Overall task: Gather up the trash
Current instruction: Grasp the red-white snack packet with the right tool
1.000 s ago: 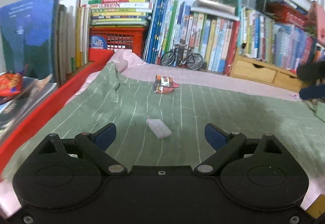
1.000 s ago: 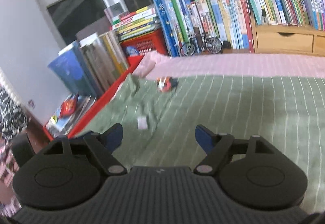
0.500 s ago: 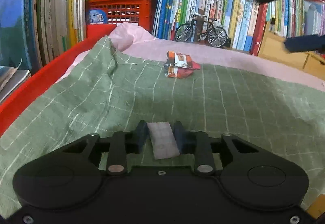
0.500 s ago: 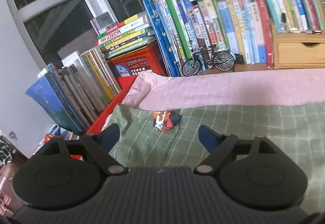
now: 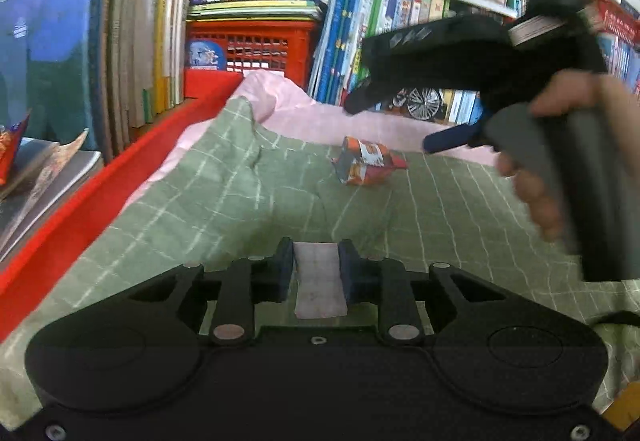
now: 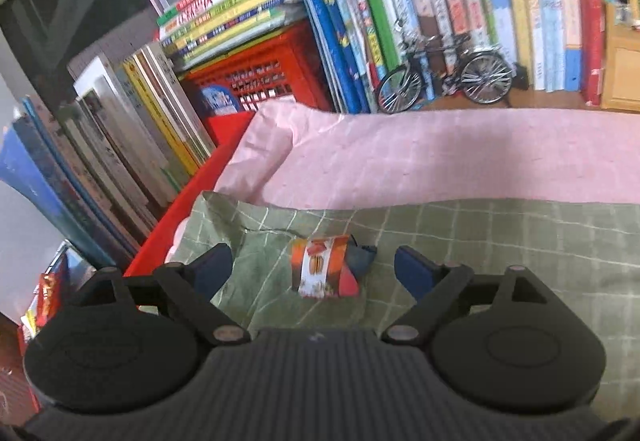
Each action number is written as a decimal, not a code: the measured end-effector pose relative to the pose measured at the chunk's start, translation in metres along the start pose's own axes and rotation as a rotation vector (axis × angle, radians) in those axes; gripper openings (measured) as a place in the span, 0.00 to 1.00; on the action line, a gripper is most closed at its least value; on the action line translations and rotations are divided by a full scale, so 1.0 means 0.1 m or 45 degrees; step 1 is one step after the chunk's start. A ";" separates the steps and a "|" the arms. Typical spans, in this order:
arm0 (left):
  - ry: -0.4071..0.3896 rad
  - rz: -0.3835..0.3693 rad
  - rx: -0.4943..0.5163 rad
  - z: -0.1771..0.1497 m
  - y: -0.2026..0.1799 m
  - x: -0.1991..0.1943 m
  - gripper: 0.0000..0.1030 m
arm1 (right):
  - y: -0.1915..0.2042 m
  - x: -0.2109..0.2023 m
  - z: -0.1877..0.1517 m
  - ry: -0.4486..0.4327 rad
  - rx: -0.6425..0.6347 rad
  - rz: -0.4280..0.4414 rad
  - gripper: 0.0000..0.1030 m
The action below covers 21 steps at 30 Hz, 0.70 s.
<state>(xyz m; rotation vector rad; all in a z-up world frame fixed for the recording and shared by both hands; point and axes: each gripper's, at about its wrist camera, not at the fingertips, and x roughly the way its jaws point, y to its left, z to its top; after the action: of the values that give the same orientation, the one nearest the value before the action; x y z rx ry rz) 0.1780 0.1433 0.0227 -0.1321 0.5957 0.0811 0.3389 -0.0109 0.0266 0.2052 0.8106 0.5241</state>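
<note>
Green checked blanket (image 5: 224, 201) is now crossed by the right tongs (image 6: 314, 267), brought over the snack wrapper (image 6: 324, 271) and spread wide; the paper scrap (image 5: 318, 279), lately loose, is clenched in the left tongs (image 5: 316, 269).

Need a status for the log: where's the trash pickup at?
Done: nothing visibly binned; no bin in view. In hand: the left tool is shut on the pale paper scrap, above the green checked cloth. Left: the orange snack wrapper lies on the cloth; the right tool is open with the wrapper between its fingers, not touching it.
</note>
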 end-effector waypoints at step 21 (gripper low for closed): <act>0.017 -0.091 -0.058 -0.18 0.15 -0.25 0.28 | 0.02 -0.06 -0.22 0.068 -0.073 -0.119 0.45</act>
<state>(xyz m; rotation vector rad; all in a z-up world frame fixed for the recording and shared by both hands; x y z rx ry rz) 0.1460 0.1541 0.0209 -0.1980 0.6019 0.0250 0.3183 -0.0128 0.0165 0.1003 0.8517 0.4659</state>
